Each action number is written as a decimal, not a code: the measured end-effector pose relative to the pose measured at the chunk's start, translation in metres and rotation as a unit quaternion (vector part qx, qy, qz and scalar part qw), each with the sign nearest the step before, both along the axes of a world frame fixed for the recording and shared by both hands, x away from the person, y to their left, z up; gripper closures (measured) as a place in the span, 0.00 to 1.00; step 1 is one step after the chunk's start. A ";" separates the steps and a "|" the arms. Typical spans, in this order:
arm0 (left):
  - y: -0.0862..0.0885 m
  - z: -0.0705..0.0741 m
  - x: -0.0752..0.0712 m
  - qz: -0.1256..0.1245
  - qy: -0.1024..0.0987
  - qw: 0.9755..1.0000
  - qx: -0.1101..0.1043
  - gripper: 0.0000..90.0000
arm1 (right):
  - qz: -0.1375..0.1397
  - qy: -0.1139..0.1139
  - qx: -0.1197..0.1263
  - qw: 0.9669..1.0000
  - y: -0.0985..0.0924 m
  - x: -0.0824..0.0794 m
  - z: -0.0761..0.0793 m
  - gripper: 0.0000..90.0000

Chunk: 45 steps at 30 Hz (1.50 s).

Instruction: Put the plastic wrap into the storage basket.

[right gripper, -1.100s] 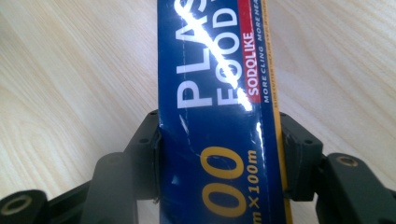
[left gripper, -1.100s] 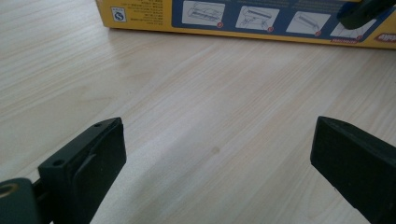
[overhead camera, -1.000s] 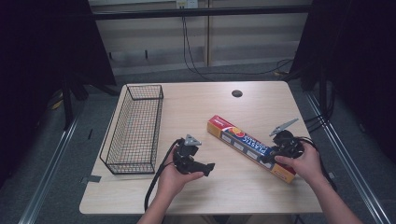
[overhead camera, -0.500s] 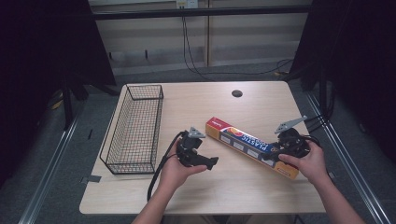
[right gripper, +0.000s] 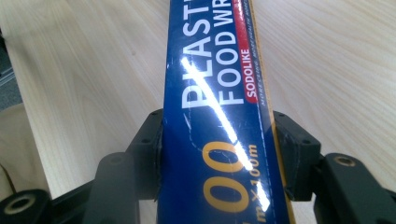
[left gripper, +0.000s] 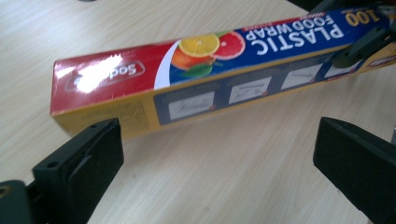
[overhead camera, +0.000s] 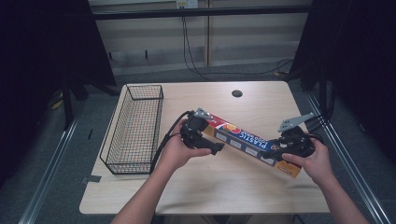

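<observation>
A long plastic food wrap box [overhead camera: 245,139], blue on top with a red end and yellow sides, lies slanted across the middle of the table [overhead camera: 219,186]. My right gripper [right gripper: 217,154] is shut on the box [right gripper: 215,93] near its right end, one jaw pressing each long side. In the high view that gripper [overhead camera: 279,148] sits under the person's right hand. My left gripper [left gripper: 215,158] is open, its jaws wide apart, just in front of the box's red end [left gripper: 107,84] without touching it. Seen from above, the left gripper [overhead camera: 212,145] is at the box's left end.
A black wire basket [overhead camera: 134,126] stands along the table's left side. A dark round hole [overhead camera: 236,93] sits near the far edge. The left gripper's black cable [overhead camera: 161,147] loops between basket and hand. Bare wood lies in front of the box.
Both hands have moved farther onto the table. The left gripper has come up to the box's red end. The right gripper keeps hold of the box, which has shifted with it.
</observation>
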<state>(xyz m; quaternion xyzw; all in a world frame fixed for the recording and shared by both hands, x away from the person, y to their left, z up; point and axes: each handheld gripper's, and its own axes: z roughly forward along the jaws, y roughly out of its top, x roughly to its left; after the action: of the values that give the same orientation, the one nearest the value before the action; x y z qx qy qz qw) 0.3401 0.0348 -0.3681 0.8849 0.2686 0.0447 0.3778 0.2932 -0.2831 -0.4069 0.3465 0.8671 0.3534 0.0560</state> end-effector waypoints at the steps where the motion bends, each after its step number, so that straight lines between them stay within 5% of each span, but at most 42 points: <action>1: -0.001 0.003 0.002 -0.007 0.003 1.000 0.005 0.00 | -0.001 -0.004 -0.004 1.000 0.000 -0.001 0.001 0.50; 6: -0.010 0.018 0.010 -0.043 -0.012 0.999 0.029 0.00 | 0.013 -0.015 -0.006 1.000 0.004 -0.003 0.003 0.50; 17: -0.033 0.016 0.019 -0.085 -0.009 0.994 0.061 0.03 | 0.033 -0.017 -0.001 0.999 0.008 -0.004 0.006 0.50; 23: -0.045 0.013 0.023 -0.120 -0.022 0.988 0.097 0.03 | 0.037 -0.021 -0.012 0.999 0.010 -0.006 0.009 0.50; 29: -0.055 0.009 0.029 -0.141 -0.021 0.984 0.107 0.03 | 0.045 -0.021 -0.013 0.999 0.013 -0.007 0.010 0.50; 36: -0.070 0.000 0.028 -0.175 -0.016 0.975 0.133 0.04 | 0.057 -0.025 -0.018 0.998 0.017 -0.009 0.011 0.50; 37: -0.071 -0.001 0.029 -0.186 -0.016 0.972 0.144 0.04 | 0.061 -0.023 -0.019 0.998 0.017 -0.008 0.011 0.50; 38: -0.072 -0.002 0.029 -0.187 -0.013 0.971 0.145 0.04 | 0.067 -0.027 -0.023 0.997 0.016 -0.007 0.010 0.50; 39: -0.075 -0.003 0.029 -0.201 -0.010 0.968 0.149 0.04 | 0.066 -0.026 -0.026 0.997 0.016 -0.007 0.010 0.50; 45: -0.080 -0.008 0.029 -0.215 -0.012 0.963 0.161 0.05 | 0.067 -0.027 -0.029 0.997 0.017 -0.008 0.010 0.50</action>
<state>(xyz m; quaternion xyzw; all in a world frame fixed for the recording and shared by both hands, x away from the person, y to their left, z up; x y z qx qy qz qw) 0.3690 -0.0450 -0.3766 0.9705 0.0563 0.0155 0.2340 0.2848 -0.2660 -0.3965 0.2763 0.8966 0.3400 0.0653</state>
